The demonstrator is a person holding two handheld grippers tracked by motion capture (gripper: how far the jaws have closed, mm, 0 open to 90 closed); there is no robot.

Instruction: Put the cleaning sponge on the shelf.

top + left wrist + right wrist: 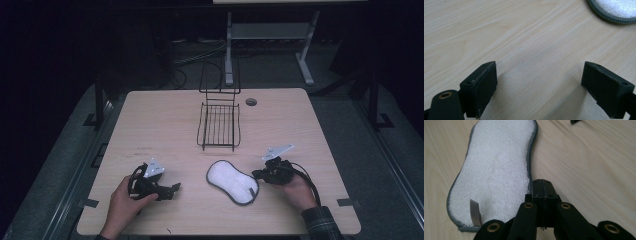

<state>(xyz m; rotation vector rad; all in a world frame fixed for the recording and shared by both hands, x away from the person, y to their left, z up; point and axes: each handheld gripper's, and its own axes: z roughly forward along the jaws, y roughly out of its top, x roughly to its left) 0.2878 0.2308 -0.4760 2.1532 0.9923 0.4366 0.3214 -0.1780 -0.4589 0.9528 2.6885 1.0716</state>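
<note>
A white scrubbing pad (233,182) with a grey stitched border lies flat on the light wooden desk (160,115), toward the near edge and a little right of its middle, its long axis running diagonally from upper left to lower right in the high view. In the right gripper view the pad (496,172) shows a peanut-like outline, a fleecy white face and a small grey fabric loop (475,213) near its closest end. The right gripper (261,174), held in the person's right hand (295,191) near the desk's near-right corner, points left at the pad's right end; in its own view its jaws are pressed fully together with nothing between them, their tip (543,185) lying right at the pad's grey edge, though whether it touches the edge cannot be told. The left gripper (172,189), in the person's left hand (125,202) near the near-left corner, points right toward the pad and stays well apart from it; in its own view (539,86) the jaws stand wide open over bare wood, holding nothing, with the pad's rim (614,13) far ahead at the upper right. A black wire rack (219,125) stands behind the pad, nearer the far edge, with a tall wire back and an open basket. A round cable hole (251,102) sits near the far edge, just right of the rack.
</note>
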